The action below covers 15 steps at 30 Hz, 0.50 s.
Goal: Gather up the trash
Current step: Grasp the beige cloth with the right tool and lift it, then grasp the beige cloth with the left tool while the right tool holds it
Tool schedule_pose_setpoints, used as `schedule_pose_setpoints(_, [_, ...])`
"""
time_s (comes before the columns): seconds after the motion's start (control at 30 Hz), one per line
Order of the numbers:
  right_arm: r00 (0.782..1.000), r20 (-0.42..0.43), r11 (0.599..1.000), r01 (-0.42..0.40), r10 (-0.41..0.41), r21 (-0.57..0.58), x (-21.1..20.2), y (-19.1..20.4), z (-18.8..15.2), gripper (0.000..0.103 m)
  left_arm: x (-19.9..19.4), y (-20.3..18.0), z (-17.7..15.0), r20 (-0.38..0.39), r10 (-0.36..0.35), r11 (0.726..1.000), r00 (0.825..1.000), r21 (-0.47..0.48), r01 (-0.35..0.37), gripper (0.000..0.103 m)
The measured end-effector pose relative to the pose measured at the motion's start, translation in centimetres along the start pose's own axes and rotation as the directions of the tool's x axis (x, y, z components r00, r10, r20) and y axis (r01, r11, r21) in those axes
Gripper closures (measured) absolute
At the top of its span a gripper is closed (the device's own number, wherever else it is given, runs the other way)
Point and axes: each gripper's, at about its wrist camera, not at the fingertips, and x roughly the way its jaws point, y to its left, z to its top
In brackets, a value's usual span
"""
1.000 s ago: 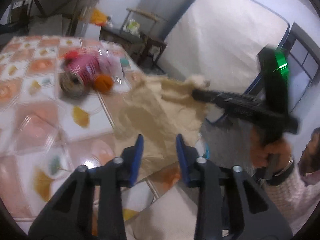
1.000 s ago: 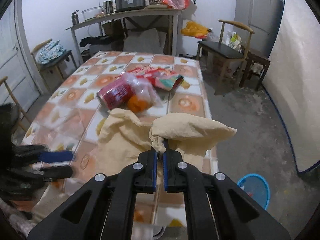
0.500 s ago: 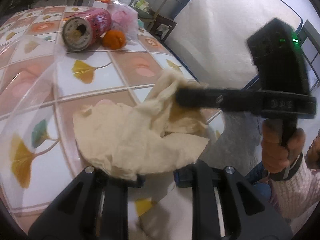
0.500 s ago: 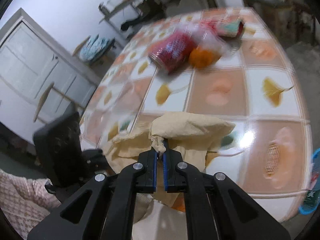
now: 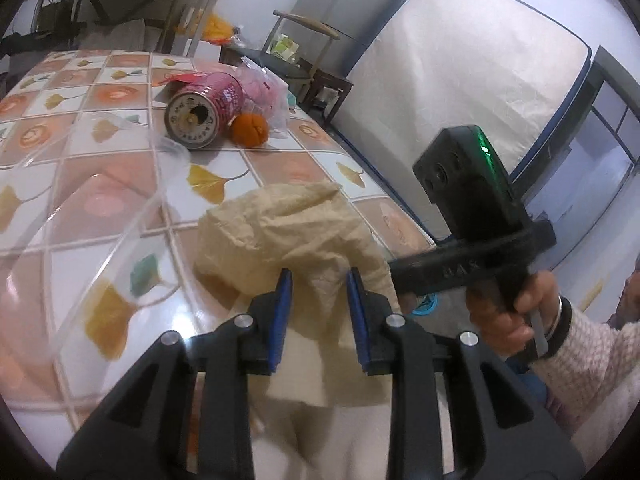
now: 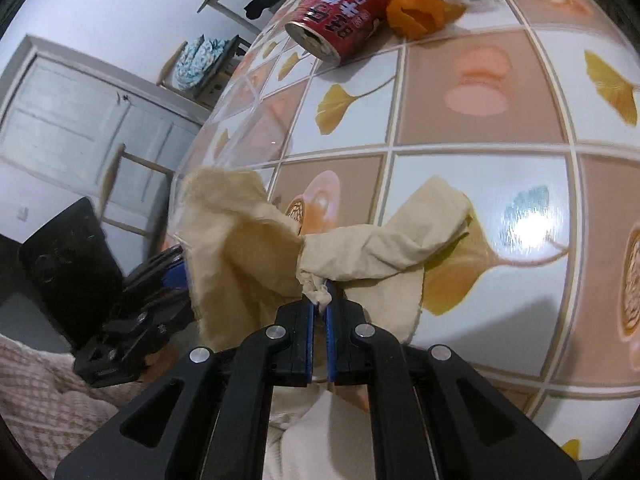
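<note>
While the person stands at the near edge of the tiled table, each view shows this.

Left wrist view
- Can: a pink can (image 5: 204,114) lies on its side, round end facing us; I cannot tell whether anything is in it.
- Beside it: an orange peel (image 5: 250,130) touches the can, and a thin pink plastic bag (image 5: 266,94) lies just behind both.
- Cloth bag: a beige cloth bag (image 5: 292,236) is crumpled near the table's near right corner, its lower part hanging off the edge.
- Left gripper (image 5: 318,312): blue pads spread apart, the cloth hanging between them; no pinch.
- Right gripper (image 5: 400,276): its tip is buried in the cloth's right side.
- Room: bare tablecloth (image 5: 100,208) lies between the cloth and the can; a blue basket (image 5: 426,306) sits on the floor below the edge.

Right wrist view
- Right gripper (image 6: 319,314): pads pressed together on a twisted bunch of the cloth bag (image 6: 248,252).
- Left gripper (image 6: 176,284): just beside the cloth's left flap.
- Can (image 6: 344,12): well apart, up the table, peel (image 6: 416,14) touching it.
- Room: open tiles on the right.
</note>
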Motion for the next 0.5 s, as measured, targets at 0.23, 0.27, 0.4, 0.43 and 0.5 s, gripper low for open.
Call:
schedule_pose_setpoints(0.23, [0.999, 0.044, 1.000, 0.011, -0.012, 0.020, -1.3, -0.4, -1.8, 0.092, 3.6, 0.3, -0.1, -0.063, -0.019, 1.000, 0.998, -0.016, 0.018, 0.079])
schedule_pose_setpoints(0.27, [0.999, 0.050, 1.000, 0.022, -0.022, 0.016, -1.7, -0.4, -1.9, 0.087, 3.7, 0.2, -0.2, -0.067, -0.019, 1.000, 0.998, -0.015, 0.018, 0.079])
schedule_pose_setpoints(0.4, [0.991, 0.132, 0.999, 0.030, -0.035, 0.040, -5.2, -1.0, -2.8, 0.057, 3.8, 0.0, -0.3, -0.070, -0.009, 1.000, 0.998, 0.001, 0.009, 0.079])
schedule_pose_setpoints(0.43, [0.986, 0.159, 0.998, 0.033, -0.040, 0.048, -6.0, -1.1, -2.9, 0.056, 3.8, 0.0, -0.3, -0.069, -0.008, 1.000, 0.998, 0.002, 0.008, 0.079])
schedule_pose_setpoints(0.5, [0.979, 0.200, 0.997, 0.036, -0.050, 0.075, -7.2, -1.6, -3.2, 0.054, 4.0, -0.1, -0.3, -0.066, -0.002, 1.000, 0.998, 0.012, 0.002, 0.079])
